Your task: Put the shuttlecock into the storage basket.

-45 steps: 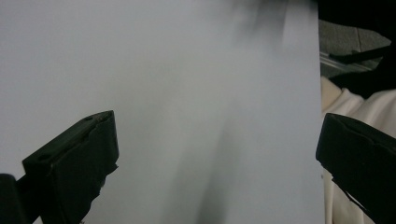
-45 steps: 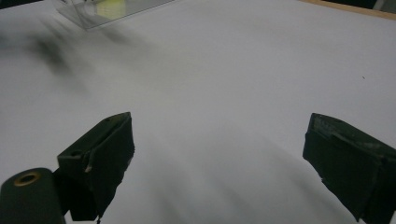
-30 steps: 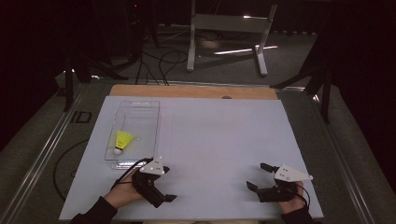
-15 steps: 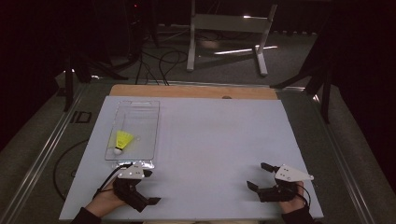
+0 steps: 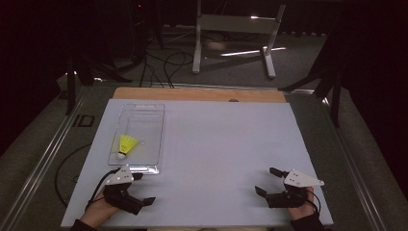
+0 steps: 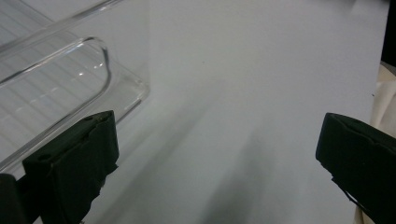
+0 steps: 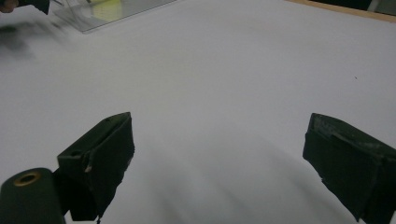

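**Waiting at the near edge, both grippers empty**

Resting both tools low in the frame, with nothing held. The yellow shuttlecock (image 5: 126, 144) lies inside the clear tray (image 5: 159, 137), at centre left of the high view, cork end toward me; I judge the tray is there to keep it from rolling. My left gripper (image 5: 139, 190) sits at lower left, just below the tray's near rim, jaws spread wide and angled right across the white table (image 5: 216, 144). In its own view the tray corner (image 6: 107, 70) sits at upper left. My right gripper (image 5: 267, 182) sits at lower right, well apart from the tray, jaws also spread, pointing up-left. Neither touches anything.
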Demonstrator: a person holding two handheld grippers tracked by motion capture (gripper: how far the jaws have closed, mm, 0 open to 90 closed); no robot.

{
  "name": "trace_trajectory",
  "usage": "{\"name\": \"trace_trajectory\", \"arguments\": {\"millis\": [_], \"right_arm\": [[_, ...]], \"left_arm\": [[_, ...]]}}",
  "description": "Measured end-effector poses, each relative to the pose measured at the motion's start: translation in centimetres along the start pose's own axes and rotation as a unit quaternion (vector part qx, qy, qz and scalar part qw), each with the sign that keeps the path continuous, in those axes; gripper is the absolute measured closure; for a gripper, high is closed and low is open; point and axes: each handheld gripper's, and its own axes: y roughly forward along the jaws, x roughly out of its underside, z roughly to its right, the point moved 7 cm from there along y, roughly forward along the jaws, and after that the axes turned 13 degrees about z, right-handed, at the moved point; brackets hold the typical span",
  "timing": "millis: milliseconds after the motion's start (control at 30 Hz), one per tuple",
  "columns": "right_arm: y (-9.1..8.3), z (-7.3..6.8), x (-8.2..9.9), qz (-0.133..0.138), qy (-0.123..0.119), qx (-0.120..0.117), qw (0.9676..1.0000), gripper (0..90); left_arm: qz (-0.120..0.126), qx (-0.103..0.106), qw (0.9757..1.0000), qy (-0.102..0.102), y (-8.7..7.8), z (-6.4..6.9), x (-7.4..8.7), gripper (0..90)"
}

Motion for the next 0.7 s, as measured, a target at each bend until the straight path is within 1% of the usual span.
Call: {"name": "trace_trajectory", "arguments": {"millis": [67,100,167,233,300,333,367,433,600,700], "right_arm": [[-0.01,0.03,0.04,-0.002,0.0,0.0,1.0,8.7],[0.0,0.01,0.05,-0.001,0.0,0.0,1.0,8.8],[0.01,0.02,0.04,-0.001,-0.002,-0.001,1.0,8.8],[0.0,-0.01,0.01,0.0,-0.001,-0.001,1.0,8.8],[0.0,-0.03,0.01,0.0,-0.002,-0.001,1.0,8.7],[0.0,-0.07,0.02,-0.001,-0.002,-0.002,1.0,8.7],[0.01,-0.08,0.02,-0.001,-0.003,-0.003,1.0,8.8],[0.06,-0.11,0.0,-0.001,-0.005,-0.002,1.0,8.8],[0.05,-0.09,0.02,-0.002,-0.005,-0.002,1.0,8.8],[0.01,-0.06,0.03,-0.002,-0.004,-0.002,1.0,8.8]], "left_arm": [[0.0,-0.016,0.9998,-0.011,0.06,-0.22,0.08,0.3],[0.001,-0.026,0.9996,-0.01,0.09,-0.4,0.16,0.3],[0.005,-0.037,0.9992,-0.014,0.09,-0.54,0.23,0.3],[0.017,-0.032,0.9992,-0.015,0.01,-0.42,0.13,0.3],[0.021,-0.03,0.9992,-0.016,-0.01,-0.39,0.1,0.3],[0.024,-0.031,0.9991,-0.014,0.03,-0.42,0.14,0.3],[0.022,-0.034,0.9991,-0.012,0.07,-0.47,0.21,0.3],[0.023,-0.032,0.9992,-0.012,0.15,-0.49,0.3,0.3],[0.022,-0.026,0.9992,-0.019,0.24,-0.49,0.46,0.3],[0.02,-0.026,0.9993,-0.015,0.27,-0.46,0.5,0.3]]}}
